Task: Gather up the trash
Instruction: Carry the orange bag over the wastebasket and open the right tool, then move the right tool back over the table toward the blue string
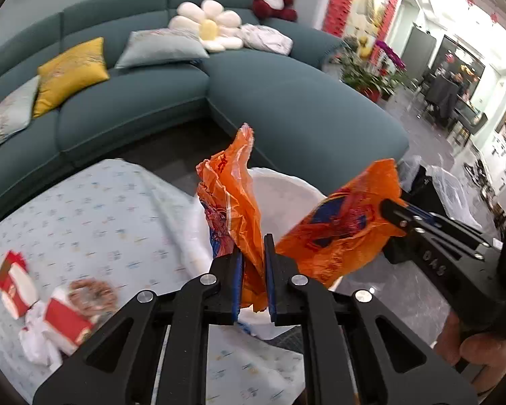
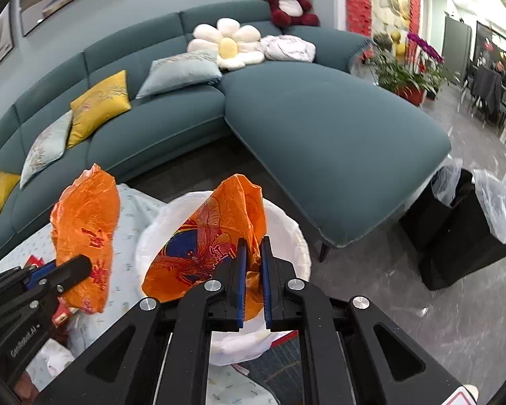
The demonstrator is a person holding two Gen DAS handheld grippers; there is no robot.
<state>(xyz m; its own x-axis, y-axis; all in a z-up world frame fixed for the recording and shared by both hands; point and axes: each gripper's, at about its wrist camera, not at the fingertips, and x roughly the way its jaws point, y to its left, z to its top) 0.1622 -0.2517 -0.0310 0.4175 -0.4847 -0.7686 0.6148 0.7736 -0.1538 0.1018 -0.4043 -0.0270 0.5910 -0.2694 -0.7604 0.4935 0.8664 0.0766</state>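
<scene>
An orange plastic bag (image 1: 232, 202) with blue and red print is held up between both grippers. My left gripper (image 1: 254, 246) is shut on one edge of it. My right gripper (image 2: 253, 246) is shut on the other edge (image 2: 219, 233); it also shows in the left wrist view (image 1: 393, 211). The left gripper shows in the right wrist view (image 2: 81, 265), clamped on the bag's other edge (image 2: 84, 222). A white-lined bin (image 1: 286, 192) stands directly below the bag, also in the right wrist view (image 2: 297, 239). Red and white wrappers (image 1: 60, 314) lie on the table.
The table wears a pale blue patterned cloth (image 1: 84, 209). A teal sectional sofa (image 2: 320, 128) with cushions stands behind. A black bin with a clear liner (image 2: 465, 236) stands on the floor to the right. Potted plants (image 2: 411, 71) stand further back.
</scene>
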